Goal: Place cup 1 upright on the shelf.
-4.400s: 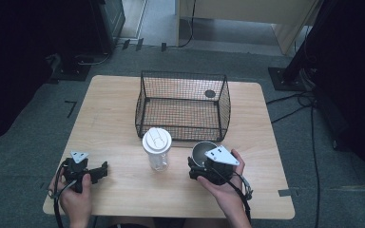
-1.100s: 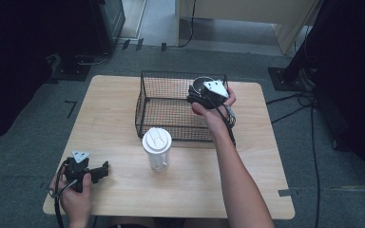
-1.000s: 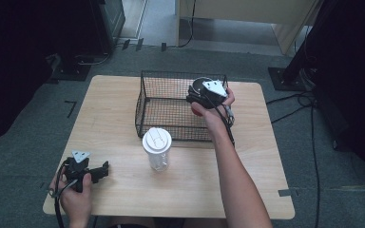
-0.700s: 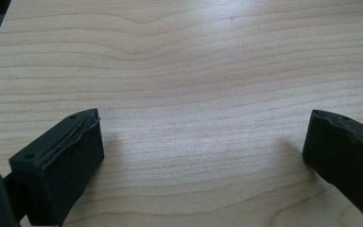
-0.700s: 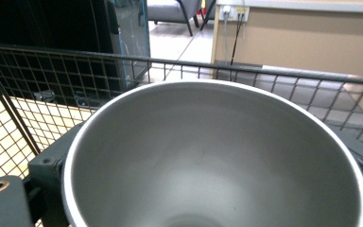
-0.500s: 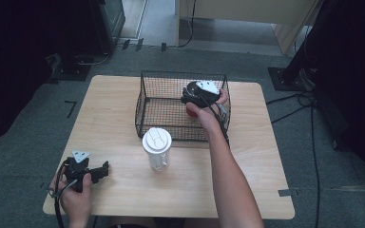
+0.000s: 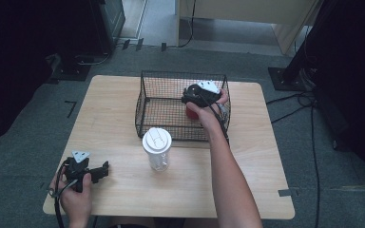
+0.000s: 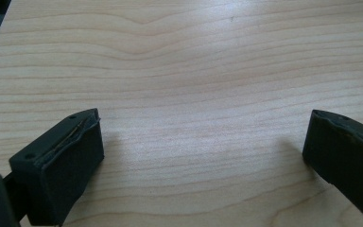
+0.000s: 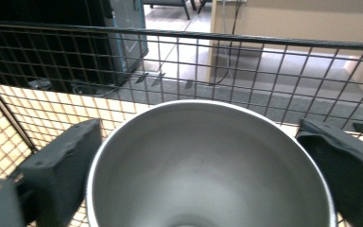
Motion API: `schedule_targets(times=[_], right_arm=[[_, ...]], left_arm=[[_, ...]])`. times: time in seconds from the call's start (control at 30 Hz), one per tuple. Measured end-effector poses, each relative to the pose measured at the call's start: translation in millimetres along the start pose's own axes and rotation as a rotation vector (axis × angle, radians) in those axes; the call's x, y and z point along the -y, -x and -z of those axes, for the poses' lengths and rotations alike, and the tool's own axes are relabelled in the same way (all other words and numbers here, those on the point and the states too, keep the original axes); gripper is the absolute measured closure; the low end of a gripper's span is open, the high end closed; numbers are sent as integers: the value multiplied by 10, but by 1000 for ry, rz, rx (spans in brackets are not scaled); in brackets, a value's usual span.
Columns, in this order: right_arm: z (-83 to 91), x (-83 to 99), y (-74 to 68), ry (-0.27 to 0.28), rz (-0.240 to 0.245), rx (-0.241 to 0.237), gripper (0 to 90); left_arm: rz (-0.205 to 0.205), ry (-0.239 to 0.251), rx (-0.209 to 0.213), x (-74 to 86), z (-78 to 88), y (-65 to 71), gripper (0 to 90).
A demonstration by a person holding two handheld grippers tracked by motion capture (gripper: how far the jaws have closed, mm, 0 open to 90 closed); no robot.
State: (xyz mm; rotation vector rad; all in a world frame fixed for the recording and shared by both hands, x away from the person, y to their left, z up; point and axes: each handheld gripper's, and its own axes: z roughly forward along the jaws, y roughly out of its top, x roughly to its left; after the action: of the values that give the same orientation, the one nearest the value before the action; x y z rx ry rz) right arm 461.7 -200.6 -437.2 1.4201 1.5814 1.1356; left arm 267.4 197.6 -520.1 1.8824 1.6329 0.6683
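A black wire basket [image 7: 141, 102] stands at the back middle of the wooden table [image 7: 109, 109]. Inside its right half sits a steel cup [image 9: 208, 161] with a red outside [image 7: 190, 113]. My right gripper [image 7: 188, 101] reaches into the basket over the cup. Its jaws have just been opening, and in the right gripper view [image 9: 203, 156] the cup's rim lies between the parted pads [image 9: 66, 161]. My left gripper [image 7: 105, 167] rests near the table's front left corner, jaws open wide over bare wood [image 8: 203, 156].
A clear plastic cup with a white lid [image 7: 157, 148] stands upright just in front of the basket, between the two hands. The basket's wire walls surround the right gripper. Dark equipment and cables lie on the floor beyond the table.
The right hand carried the steel cup from the table's front into the basket, then shifted a little left and lower. Its jaws have spread apart. The left hand stayed still.
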Motion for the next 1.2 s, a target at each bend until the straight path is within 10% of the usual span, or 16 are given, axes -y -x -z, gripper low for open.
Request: schedule_targets(times=[1.2], right_arm=[[509, -309, -12, 115, 0, -27, 0]], left_arm=[[0, 0, 0, 0, 0, 0, 0]])
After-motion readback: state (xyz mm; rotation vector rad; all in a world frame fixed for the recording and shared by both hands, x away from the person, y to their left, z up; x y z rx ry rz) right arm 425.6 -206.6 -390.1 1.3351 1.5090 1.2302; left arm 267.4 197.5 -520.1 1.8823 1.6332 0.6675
